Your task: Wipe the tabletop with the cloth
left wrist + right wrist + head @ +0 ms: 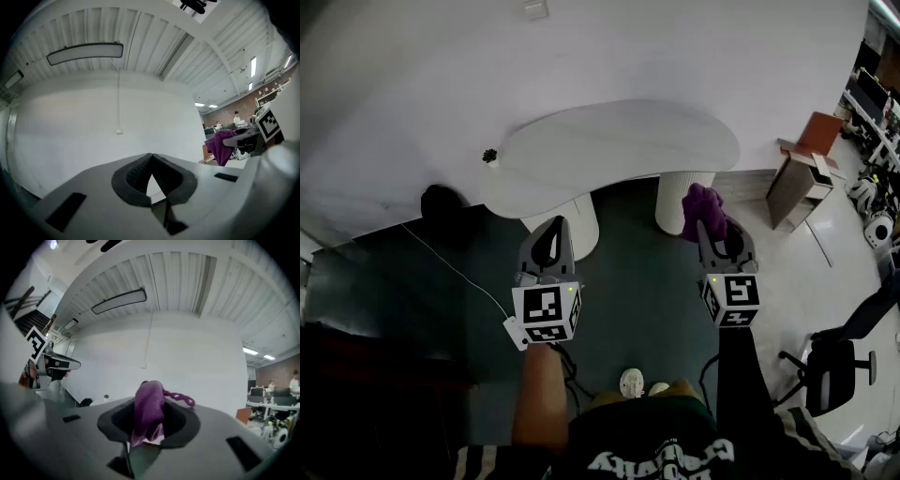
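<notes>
A white kidney-shaped tabletop stands ahead on two round pedestals. My right gripper is shut on a purple cloth, held in the air in front of the table's right pedestal. In the right gripper view the cloth bulges out between the closed jaws. My left gripper is shut with nothing in it, level with the right one, before the left pedestal. From the left gripper view the cloth shows at the far right.
A small potted plant sits at the table's left end. A dark bag lies on the floor at the left, with a white cable running from it. A brown cabinet and an office chair stand at the right.
</notes>
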A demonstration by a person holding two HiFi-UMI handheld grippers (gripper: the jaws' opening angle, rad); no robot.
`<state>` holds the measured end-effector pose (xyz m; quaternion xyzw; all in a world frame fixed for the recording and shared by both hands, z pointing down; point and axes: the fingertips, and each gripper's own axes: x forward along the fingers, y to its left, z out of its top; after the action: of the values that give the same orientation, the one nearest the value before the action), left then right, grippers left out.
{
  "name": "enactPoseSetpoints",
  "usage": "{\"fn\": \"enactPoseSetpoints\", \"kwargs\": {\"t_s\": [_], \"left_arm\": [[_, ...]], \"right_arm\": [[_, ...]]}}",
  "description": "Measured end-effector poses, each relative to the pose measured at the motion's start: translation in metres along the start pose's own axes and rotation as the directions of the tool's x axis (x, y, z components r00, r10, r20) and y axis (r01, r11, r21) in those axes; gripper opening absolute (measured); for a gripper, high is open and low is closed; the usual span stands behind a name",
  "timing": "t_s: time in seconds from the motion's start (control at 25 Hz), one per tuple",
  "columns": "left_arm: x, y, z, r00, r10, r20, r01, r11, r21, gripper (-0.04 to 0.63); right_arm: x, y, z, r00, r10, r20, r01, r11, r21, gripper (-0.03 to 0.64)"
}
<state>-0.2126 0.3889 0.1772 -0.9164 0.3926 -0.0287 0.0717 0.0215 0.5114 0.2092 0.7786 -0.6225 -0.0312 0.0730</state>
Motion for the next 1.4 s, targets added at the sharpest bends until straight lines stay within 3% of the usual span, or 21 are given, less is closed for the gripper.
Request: {"fn": "enactPoseSetpoints", "kwargs": {"t_s": [0.88, 1.4], "left_arm": [[0.007, 0.014, -0.016, 0.999, 0.002, 0.032, -0.003, 1.0, 0.02, 0.0], [0.182, 0.035, -0.018, 1.0, -0.001, 0.028, 0.001, 1.0, 0.03, 0.0]], "right_arm": [[0.016, 0.003, -0.006, 0.999, 0.002, 0.055, -0.001, 1.0, -0.005, 0.135], [0.181, -0.062, -0.01, 0.998, 0.042, 0.057, -0.042, 0.999, -0.004, 0.137]]}}
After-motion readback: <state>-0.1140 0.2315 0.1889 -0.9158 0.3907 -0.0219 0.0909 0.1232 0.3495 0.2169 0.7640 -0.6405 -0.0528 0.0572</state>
